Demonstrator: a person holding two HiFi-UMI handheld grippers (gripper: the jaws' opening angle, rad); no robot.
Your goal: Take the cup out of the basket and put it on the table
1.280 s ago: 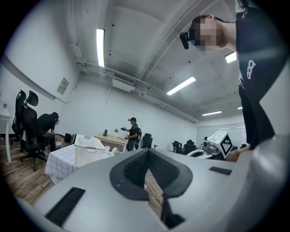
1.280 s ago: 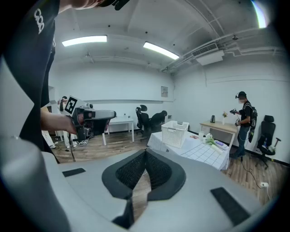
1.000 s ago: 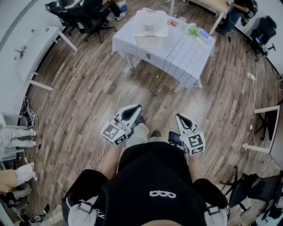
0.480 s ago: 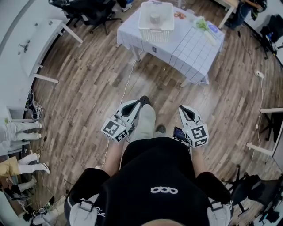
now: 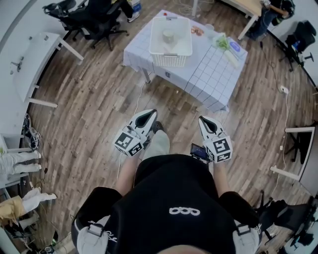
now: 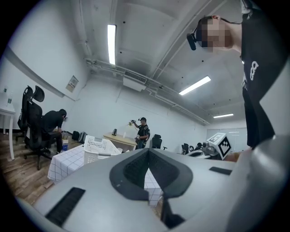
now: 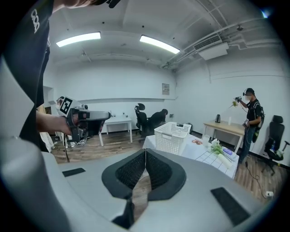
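Observation:
A white slatted basket point(image 5: 171, 33) stands on a table point(image 5: 208, 69) with a white checked cloth, some way ahead of me. Inside the basket lies a pale cup point(image 5: 168, 36). The basket point(image 7: 172, 136) also shows in the right gripper view, and in the left gripper view as the basket point(image 6: 97, 147). My left gripper point(image 5: 147, 117) is held low by my waist, jaws shut with nothing between them. My right gripper point(image 5: 206, 122) is at my other side, also shut and empty. Both are far from the table.
Green leaves point(image 5: 219, 38) and a few small items lie on the table's right part. Office chairs point(image 5: 89, 15) stand at the back left, a white desk point(image 5: 37, 59) at the left. A person point(image 7: 250, 118) stands by a wooden table at the back right. Wooden floor lies between me and the table.
The view has shifted as I walk; the table and basket sit slightly lower in the picture than half a second ago. Both grippers stay shut at my sides.

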